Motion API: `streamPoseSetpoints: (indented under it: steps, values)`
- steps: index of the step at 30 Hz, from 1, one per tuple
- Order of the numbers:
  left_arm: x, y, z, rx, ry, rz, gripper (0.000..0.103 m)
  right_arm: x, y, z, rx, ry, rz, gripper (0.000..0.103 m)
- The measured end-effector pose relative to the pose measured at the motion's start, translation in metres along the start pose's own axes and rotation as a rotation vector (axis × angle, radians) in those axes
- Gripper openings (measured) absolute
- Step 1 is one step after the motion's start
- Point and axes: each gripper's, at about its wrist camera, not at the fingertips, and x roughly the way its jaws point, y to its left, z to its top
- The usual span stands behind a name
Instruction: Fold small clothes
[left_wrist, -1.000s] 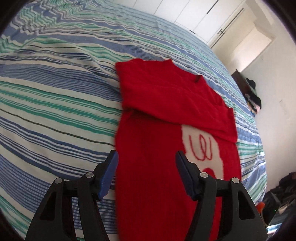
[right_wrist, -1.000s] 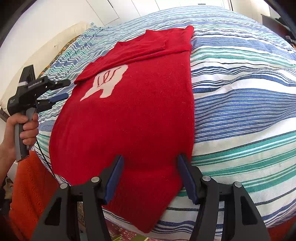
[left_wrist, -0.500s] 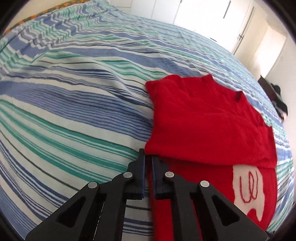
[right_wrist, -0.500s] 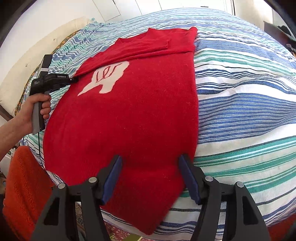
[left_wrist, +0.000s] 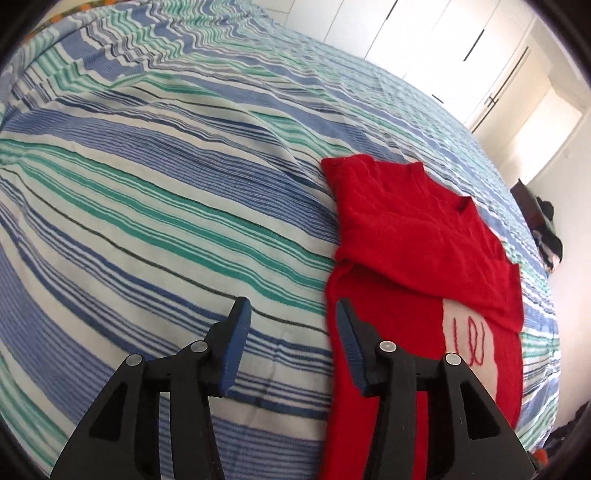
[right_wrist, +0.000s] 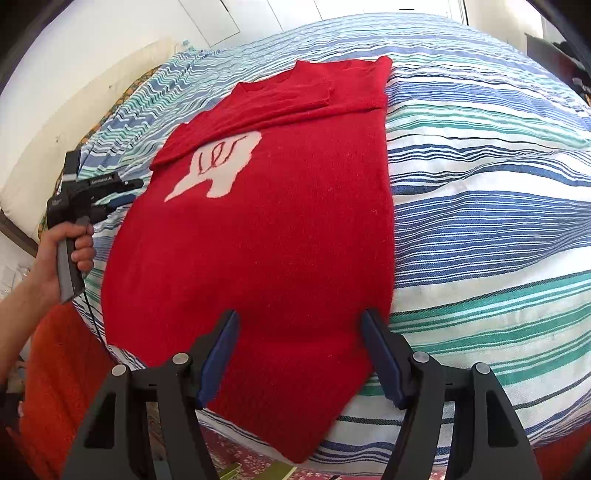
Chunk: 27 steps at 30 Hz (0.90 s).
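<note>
A red sweater (right_wrist: 273, 236) with a white patch (right_wrist: 218, 166) lies flat on the striped bed, its sleeves folded across the chest. It also shows in the left wrist view (left_wrist: 413, 236). My left gripper (left_wrist: 291, 317) is open and empty, hovering over the sweater's left edge below the folded sleeve. It also shows in the right wrist view (right_wrist: 125, 194), held in a hand at the sweater's left side. My right gripper (right_wrist: 299, 332) is open and empty over the sweater's hem near its lower right corner.
The striped bedspread (left_wrist: 155, 206) covers the whole bed (right_wrist: 480, 206). White wardrobe doors (left_wrist: 436, 40) stand beyond it. An orange cloth (right_wrist: 59, 373) lies below the bed's front edge. Dark clutter (left_wrist: 546, 229) sits by the far wall.
My left gripper was shut at the sweater's left edge half a second ago and is open now, with the edge lying flat. My right gripper has stayed open over the hem.
</note>
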Motion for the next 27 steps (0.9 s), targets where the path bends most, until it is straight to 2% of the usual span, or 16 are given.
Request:
streamPoseSetpoints:
  steps: [2,4,8,9,11,12,13,14,17,27]
  values:
    - [-0.027,-0.010,-0.013,0.043,-0.026,-0.035,0.051,-0.016,-0.003,0.004,0.022,-0.024,-0.001,0.067]
    - [-0.049,-0.029,-0.032,0.110,-0.032,-0.090,0.051,-0.028,-0.001,0.008,-0.010,-0.035,-0.021,0.067]
    - [-0.059,-0.075,-0.086,0.278,0.065,-0.210,0.054,-0.038,0.023,0.014,-0.169,-0.010,-0.021,0.067]
    - [-0.055,-0.082,-0.102,0.320,0.100,-0.210,0.054,-0.036,0.031,0.013,-0.215,0.004,-0.017,0.066]
    - [-0.040,-0.089,-0.133,0.386,0.186,-0.161,0.052,-0.025,0.040,0.005,-0.291,0.056,-0.017,0.066]
    - [-0.031,-0.087,-0.147,0.395,0.243,-0.136,0.048,-0.014,0.039,-0.002,-0.314,0.109,-0.030,0.066]
    - [-0.028,-0.083,-0.159,0.398,0.267,-0.127,0.048,0.001,0.035,-0.010,-0.319,0.188,-0.058,0.065]
    - [-0.031,-0.081,-0.165,0.408,0.256,-0.129,0.048,0.012,0.031,-0.019,-0.321,0.245,-0.085,0.065]
    - [-0.032,-0.079,-0.163,0.400,0.269,-0.137,0.049,0.011,0.031,-0.028,-0.347,0.205,-0.107,0.065]
    - [-0.030,-0.074,-0.165,0.391,0.269,-0.151,0.049,0.013,0.030,-0.031,-0.324,0.183,-0.123,0.065]
